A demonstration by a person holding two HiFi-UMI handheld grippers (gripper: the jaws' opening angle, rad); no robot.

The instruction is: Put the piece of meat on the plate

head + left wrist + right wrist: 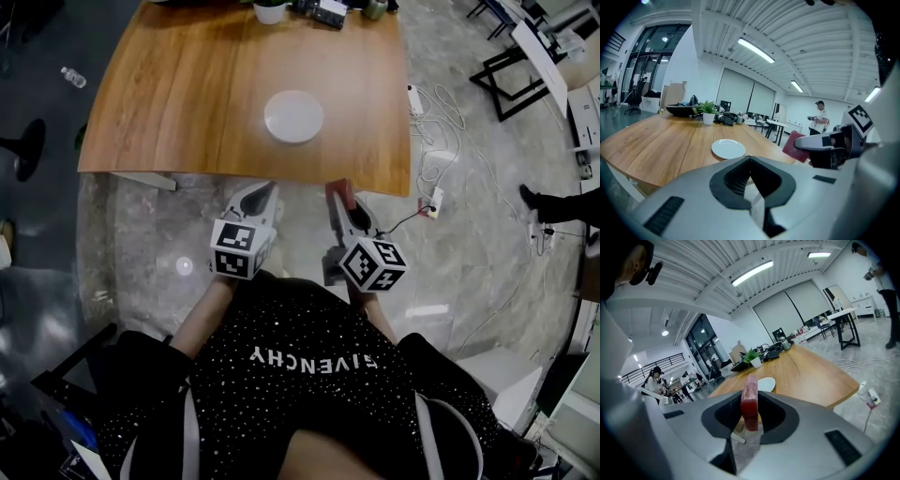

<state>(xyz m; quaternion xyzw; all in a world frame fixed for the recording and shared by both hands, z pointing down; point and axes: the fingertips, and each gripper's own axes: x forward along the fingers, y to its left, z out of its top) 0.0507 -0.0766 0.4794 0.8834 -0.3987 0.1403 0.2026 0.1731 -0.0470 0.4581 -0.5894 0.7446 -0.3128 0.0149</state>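
A white plate (293,116) lies near the middle of the wooden table (178,84); it also shows in the left gripper view (728,149) and the right gripper view (766,384). My right gripper (337,190) is shut on a flat red piece of meat (750,401), held on edge between the jaws. It hovers over the floor just short of the table's near edge. The meat (793,146) also shows from the left gripper view. My left gripper (270,190) is beside it to the left, jaws closed with nothing between them (750,159).
A potted plant (270,11) and dark gear stand at the table's far edge. White cables and a power strip (436,202) lie on the floor right of the table. A black-framed desk (525,66) stands further right. A person (819,123) stands in the background.
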